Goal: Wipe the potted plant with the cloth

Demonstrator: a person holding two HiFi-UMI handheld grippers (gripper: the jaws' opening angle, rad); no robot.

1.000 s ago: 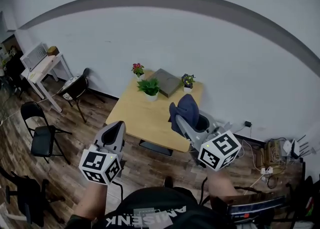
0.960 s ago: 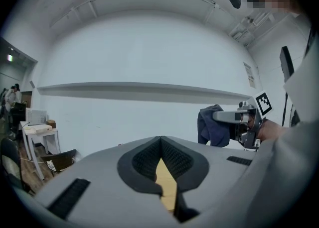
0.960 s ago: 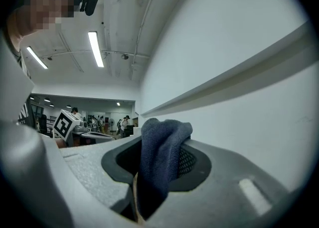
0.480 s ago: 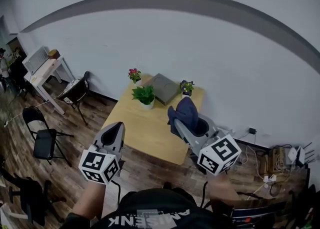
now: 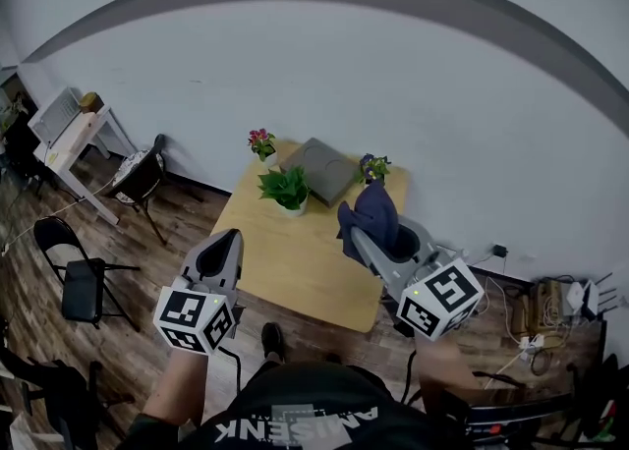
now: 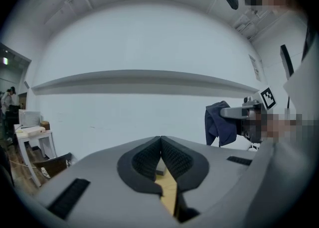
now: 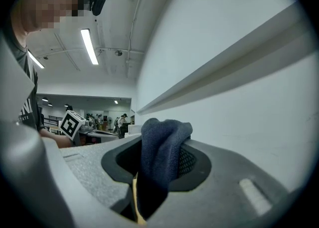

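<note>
Head view looked down on the person's dark shirt, with both tools held out over a brown wood-plank floor [image 5: 147,271]. Left gripper [image 5: 229,238] had its 2 jaws pressed together with nothing between them. Right gripper [image 5: 360,242] was clamped on a dark blue cloth [image 5: 371,210], which rose above the jaw tips in a bunched fold and hung down on the near side.

Beyond them stood a light wooden rectangular table [image 5: 295,256], pushed against a white wall [image 5: 393,75] crossed by a grey band. A black folding chair [image 5: 79,276] stood at far left, with a round-seated dark chair [image 5: 138,175] and a white desk [image 5: 74,139] farther back. Cables and plugs [image 5: 550,306] lay on the floor at right.

On the table's far half sat 3 potted plants. A green leafy plant in a white pot [image 5: 286,188] was nearest, upright, its leaves spreading wider than the pot. A pink-flowered plant [image 5: 260,140] stood at the back left corner and a small purple-flowered plant [image 5: 372,167] at the back right, just beyond the cloth. Between them lay a flat grey square case [image 5: 326,168].
</note>
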